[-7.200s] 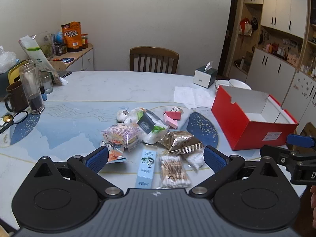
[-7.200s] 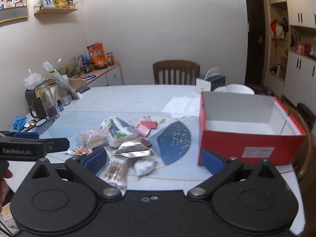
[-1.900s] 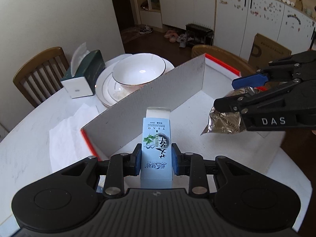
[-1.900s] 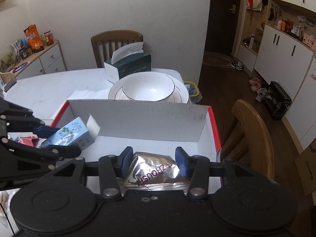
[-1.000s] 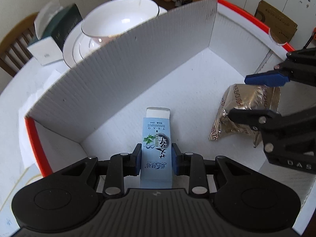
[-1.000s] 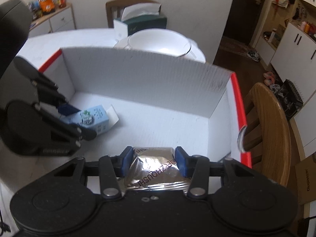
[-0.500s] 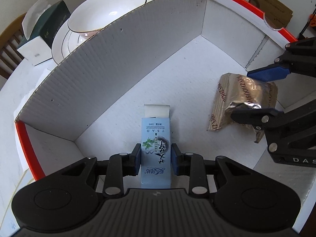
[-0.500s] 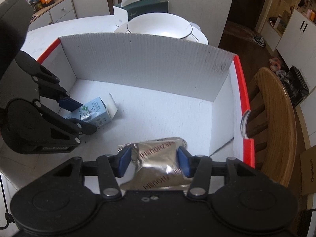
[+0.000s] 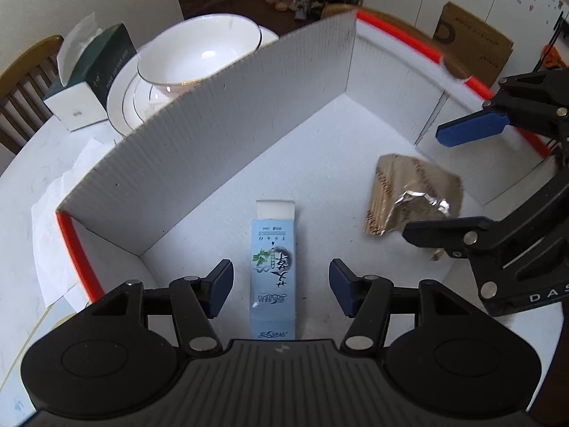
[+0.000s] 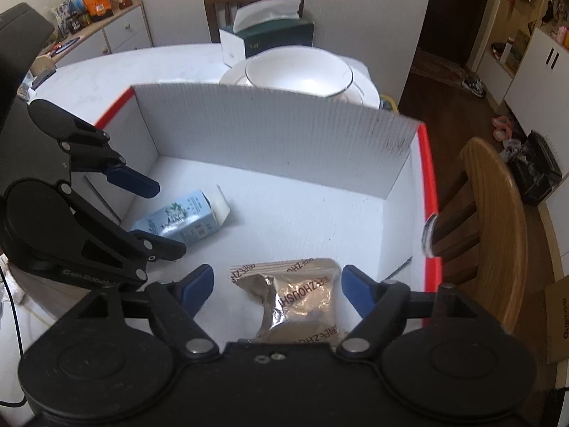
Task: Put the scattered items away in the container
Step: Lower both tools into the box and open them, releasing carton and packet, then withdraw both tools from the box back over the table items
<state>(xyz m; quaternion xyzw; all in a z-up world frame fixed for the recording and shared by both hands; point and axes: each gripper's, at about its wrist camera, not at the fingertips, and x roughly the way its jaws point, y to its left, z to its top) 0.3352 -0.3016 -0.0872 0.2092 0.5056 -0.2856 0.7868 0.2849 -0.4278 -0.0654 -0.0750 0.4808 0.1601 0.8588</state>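
The red box (image 9: pixel 213 131) with white inner walls fills both views (image 10: pixel 270 142). A light-blue carton (image 9: pixel 273 270) lies on the box floor between the open fingers of my left gripper (image 9: pixel 281 290), which does not touch it; it also shows in the right wrist view (image 10: pixel 181 219). A gold foil packet (image 10: pixel 295 299) lies on the box floor between the open fingers of my right gripper (image 10: pixel 277 291); it shows in the left wrist view (image 9: pixel 412 195) too. Both grippers hang just inside the box, side by side.
A white bowl on a plate (image 9: pixel 199 57) and a green tissue box (image 9: pixel 92 78) stand just behind the box. A wooden chair (image 10: pixel 494 227) stands at the box's right side. A cabinet with snacks (image 10: pixel 96 17) is far left.
Both grippers have opened. The carton and the foil packet have been let go and now lie on the box floor. Both grippers have pulled back a little.
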